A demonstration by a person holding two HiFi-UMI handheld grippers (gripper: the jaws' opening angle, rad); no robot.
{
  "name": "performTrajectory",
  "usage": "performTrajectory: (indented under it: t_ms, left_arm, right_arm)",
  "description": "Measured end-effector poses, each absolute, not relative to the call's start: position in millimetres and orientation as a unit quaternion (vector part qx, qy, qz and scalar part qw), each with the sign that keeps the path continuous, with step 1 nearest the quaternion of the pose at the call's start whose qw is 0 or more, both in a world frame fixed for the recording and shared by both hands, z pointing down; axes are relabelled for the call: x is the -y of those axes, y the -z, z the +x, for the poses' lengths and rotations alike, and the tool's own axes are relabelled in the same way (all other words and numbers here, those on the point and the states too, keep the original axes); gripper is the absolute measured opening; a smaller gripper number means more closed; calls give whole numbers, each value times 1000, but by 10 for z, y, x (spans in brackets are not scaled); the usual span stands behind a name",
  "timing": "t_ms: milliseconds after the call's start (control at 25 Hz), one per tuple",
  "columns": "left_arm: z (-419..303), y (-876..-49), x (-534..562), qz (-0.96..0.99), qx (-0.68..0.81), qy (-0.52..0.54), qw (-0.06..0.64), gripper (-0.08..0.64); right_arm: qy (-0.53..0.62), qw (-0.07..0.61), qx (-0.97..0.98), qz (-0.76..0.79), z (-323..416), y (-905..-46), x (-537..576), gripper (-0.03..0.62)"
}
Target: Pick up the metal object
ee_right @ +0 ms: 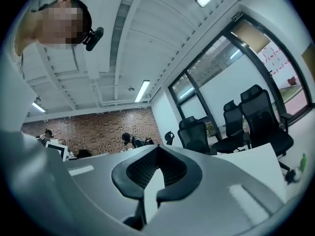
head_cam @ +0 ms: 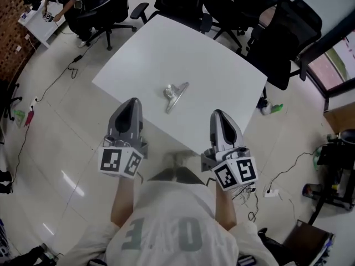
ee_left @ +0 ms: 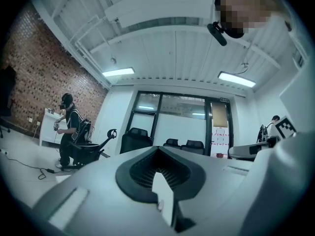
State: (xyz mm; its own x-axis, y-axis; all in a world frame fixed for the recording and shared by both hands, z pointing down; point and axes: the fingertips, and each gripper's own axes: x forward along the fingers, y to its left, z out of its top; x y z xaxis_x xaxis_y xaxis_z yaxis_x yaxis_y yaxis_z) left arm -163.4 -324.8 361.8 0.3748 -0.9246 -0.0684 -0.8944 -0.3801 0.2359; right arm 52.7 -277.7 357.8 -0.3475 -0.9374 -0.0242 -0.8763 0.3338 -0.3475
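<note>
1. We start with the metal object (head_cam: 175, 96): a shiny silver piece lying flat near the middle of the white table (head_cam: 222, 65), its long side running from about 1 o'clock to 7 o'clock, with a stubby knob on its left side. Nothing touches it.
2. At 7 o'clock from it we hold the left gripper (head_cam: 132, 102), tip over the table's near edge, well apart from the object. In the left gripper view its jaws (ee_left: 158, 167) are closed together, with nothing between them.
3. At 4 o'clock from the object sits the right gripper (head_cam: 218, 115), also at the near edge and clear of the object. The right gripper view shows its jaws (ee_right: 156, 168) drawn together the same way, with only a thin slit showing and nothing held.
4. Each gripper carries its marker cube towards us, the left one (head_cam: 121, 162) and the right one (head_cam: 236, 173).
5. Further out, at 12 to 2 o'clock, black office chairs (head_cam: 277, 32) crowd the table's far side.
6. At 10 o'clock, a person (head_cam: 61, 1) stands in the far corner, with cables (head_cam: 55, 82) trailing over the pale floor.
</note>
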Motion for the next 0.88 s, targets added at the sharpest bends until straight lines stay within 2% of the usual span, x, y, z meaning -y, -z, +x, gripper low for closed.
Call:
performTrajectory:
  t_ms: [280, 320, 480, 640, 880]
  left_arm:
    - [-1274, -3926, 3658, 870, 475, 79, 107, 2]
    - [-1177, -4081, 3742, 879, 456, 67, 124, 16]
    - [-890, -4884, 4013, 882, 430, 7, 193, 160]
    - [-778, -5552, 4244, 866, 459, -98, 171, 163]
    - [-607, -6131, 4376, 855, 445, -163, 208, 163]
  right_arm:
    - [149, 104, -813, -554, 520, -3648, 3083, 12]
    - [151, 102, -814, -552, 508, -3671, 3117, 12]
    - [159, 97, -813, -552, 538, -3732, 3191, 12]
    - [157, 97, -809, -558, 612, -3728, 3295, 12]
    - [163, 92, -803, -565, 718, -3775, 3426, 12]
